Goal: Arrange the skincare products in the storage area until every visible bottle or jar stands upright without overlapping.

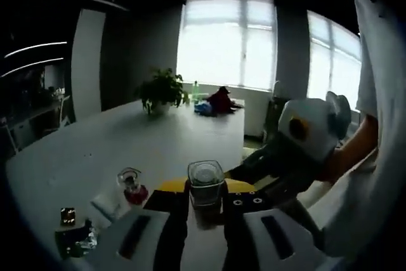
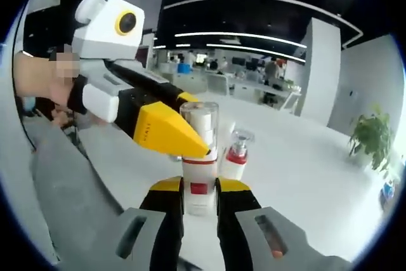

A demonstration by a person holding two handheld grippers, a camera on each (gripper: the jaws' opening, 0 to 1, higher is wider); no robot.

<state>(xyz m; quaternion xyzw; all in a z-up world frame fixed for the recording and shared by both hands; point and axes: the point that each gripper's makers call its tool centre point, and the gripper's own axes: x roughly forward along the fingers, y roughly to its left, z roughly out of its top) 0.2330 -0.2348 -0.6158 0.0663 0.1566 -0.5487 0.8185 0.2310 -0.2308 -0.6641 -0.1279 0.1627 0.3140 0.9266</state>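
- Left gripper view: left gripper (image 1: 206, 211) jaws closed on a clear-capped bottle (image 1: 206, 185) at 6 o'clock, long axis upright, cap up. Red-collared bottle (image 1: 131, 186) at 8 o'clock on the table (image 1: 95, 150).
- Right gripper view: right gripper (image 2: 200, 198) jaws clamp the same bottle (image 2: 200, 157) low, upright; left gripper's yellow tips (image 2: 168, 131) hold its cap from 10 o'clock. Red-collared bottle (image 2: 236, 153) just beside, upright.

The bottle (image 2: 199, 160) was white with a red band and a clear cap. A smaller bottle (image 2: 236, 154) had a red collar. The left gripper (image 2: 166, 132) was white and black with yellow tips; the table (image 1: 82, 157) was white.
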